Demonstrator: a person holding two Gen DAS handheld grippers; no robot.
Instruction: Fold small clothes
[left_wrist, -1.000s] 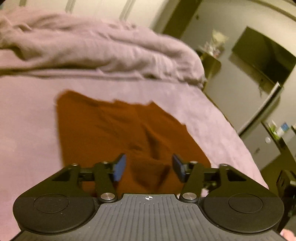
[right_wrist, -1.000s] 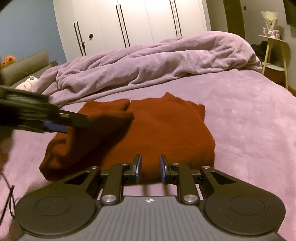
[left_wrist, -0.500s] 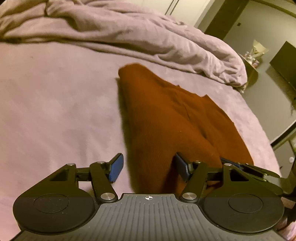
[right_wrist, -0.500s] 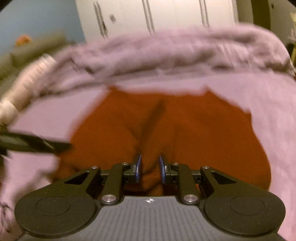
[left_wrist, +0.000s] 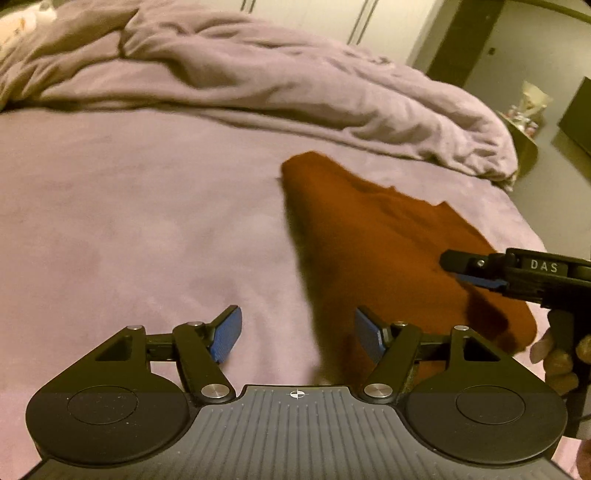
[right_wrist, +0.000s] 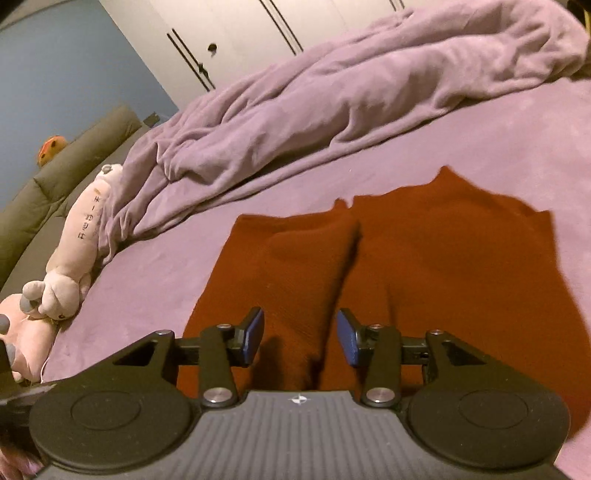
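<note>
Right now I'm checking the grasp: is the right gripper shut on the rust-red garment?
No, the right gripper is open, its blue pads spread apart above the rust-red garment lying on the purple bed.

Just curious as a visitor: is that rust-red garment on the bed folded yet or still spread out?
Partly folded: the rust-red garment has one side lapped over its middle, leaving a raised fold edge, while the rest lies flat on the bed.

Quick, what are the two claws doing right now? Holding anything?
Left gripper: open, holding nothing.
Right gripper: open, holding nothing, over the rust-red garment.
</note>
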